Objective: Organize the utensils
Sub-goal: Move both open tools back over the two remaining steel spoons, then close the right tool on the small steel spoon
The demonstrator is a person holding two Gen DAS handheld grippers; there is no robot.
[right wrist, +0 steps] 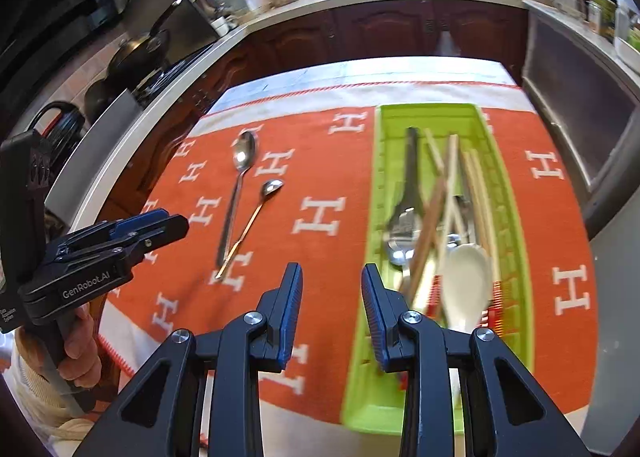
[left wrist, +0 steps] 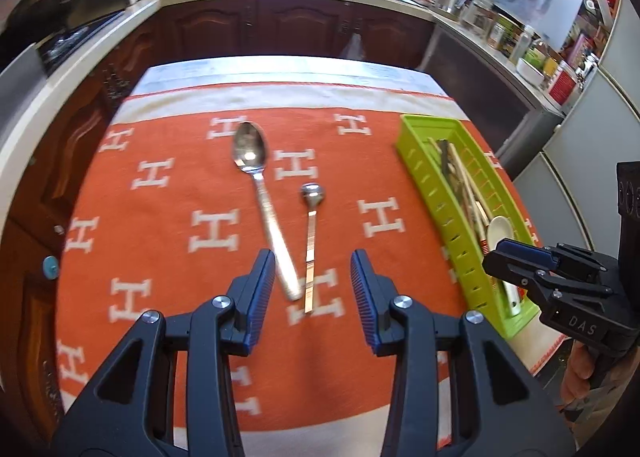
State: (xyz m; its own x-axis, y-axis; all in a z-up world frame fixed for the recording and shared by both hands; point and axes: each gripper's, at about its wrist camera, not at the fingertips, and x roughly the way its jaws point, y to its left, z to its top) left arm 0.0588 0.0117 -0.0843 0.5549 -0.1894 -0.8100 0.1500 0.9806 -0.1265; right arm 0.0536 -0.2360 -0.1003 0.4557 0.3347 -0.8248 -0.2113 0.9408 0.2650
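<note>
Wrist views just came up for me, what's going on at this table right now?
A person is sorting utensils on an orange cloth with white H letters, holding a two-finger tool in each hand. Both tools are open and empty: the left tool hangs over the handle ends of a large steel spoon and a small slim steel spoon, still loose on the cloth. The right tool hangs at the near left edge of the lime-green plastic tray, which already holds chopsticks, a white ceramic spoon and other steel cutlery.

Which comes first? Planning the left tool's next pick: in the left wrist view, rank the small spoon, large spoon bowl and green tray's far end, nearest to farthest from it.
1. Small spoon, handle just ahead of the left tool.
2. Large spoon bowl, farther up, left.
3. Green tray's far end, farthest, right.
</note>
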